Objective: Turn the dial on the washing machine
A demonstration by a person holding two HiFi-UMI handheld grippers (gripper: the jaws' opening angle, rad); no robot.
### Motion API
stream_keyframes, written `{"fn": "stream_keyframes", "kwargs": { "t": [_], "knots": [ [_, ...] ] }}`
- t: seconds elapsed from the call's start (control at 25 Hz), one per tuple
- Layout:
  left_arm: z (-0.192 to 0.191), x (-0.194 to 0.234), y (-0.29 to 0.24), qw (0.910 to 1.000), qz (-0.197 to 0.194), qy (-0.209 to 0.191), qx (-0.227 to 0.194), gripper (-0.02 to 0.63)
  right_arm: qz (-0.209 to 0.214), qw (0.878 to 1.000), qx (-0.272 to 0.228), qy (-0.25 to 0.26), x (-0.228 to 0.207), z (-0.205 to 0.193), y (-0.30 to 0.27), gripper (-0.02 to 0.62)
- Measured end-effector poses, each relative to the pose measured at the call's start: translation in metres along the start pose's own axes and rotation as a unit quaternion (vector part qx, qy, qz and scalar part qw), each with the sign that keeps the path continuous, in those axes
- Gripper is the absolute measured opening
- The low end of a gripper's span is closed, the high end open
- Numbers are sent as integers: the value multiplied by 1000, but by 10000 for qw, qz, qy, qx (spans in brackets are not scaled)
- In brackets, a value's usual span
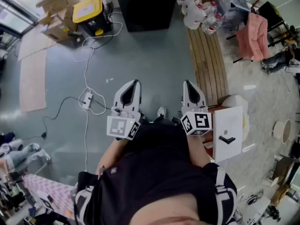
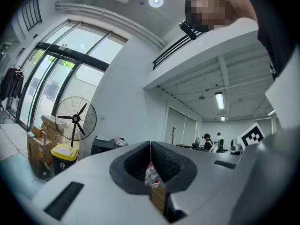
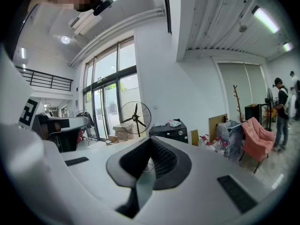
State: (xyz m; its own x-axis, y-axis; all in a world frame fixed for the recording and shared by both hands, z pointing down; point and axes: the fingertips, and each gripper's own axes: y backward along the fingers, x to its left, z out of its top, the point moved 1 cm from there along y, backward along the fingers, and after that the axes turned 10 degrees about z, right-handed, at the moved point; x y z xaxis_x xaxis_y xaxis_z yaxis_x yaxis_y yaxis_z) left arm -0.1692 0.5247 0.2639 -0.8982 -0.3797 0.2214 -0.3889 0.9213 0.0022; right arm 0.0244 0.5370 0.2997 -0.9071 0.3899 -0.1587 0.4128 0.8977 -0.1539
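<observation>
The black washing machine (image 1: 146, 6) stands against the far wall, well ahead of both grippers across open grey floor. In the right gripper view the washing machine (image 3: 171, 132) appears small beyond the jaws, with a small round dial (image 3: 180, 133) on its front panel. My left gripper (image 1: 136, 82) and right gripper (image 1: 187, 83) are held side by side in front of the person's body, pointing toward the machine. In the gripper views, the left gripper (image 2: 150, 143) and the right gripper (image 3: 150, 138) each have their tips meeting, with nothing between them.
A yellow-lidded bin (image 1: 89, 13) and cardboard boxes (image 1: 58, 29) sit left of the machine. A cable with a power strip (image 1: 87, 99) trails across the floor on the left. A wooden bench (image 1: 208, 60), water bottles (image 1: 201, 11), a pink chair (image 1: 253, 36) and a white cabinet (image 1: 229, 130) line the right.
</observation>
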Motion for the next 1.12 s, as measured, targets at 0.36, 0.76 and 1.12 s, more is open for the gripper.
{"fn": "stream_keyframes", "kwargs": {
  "t": [0.36,0.76,1.12],
  "knots": [
    [-1,-2,-6,10000,-25,14,53,24,9,10000,-6,21,-2,4,-4,25],
    [-13,-24,-20,9999,-47,13,116,24,137,9998,-139,-4,-24,3,-1,166],
    [-23,-87,-74,9997,177,108,159,24,316,9995,55,-35,-107,6,0,166]
  ]
}}
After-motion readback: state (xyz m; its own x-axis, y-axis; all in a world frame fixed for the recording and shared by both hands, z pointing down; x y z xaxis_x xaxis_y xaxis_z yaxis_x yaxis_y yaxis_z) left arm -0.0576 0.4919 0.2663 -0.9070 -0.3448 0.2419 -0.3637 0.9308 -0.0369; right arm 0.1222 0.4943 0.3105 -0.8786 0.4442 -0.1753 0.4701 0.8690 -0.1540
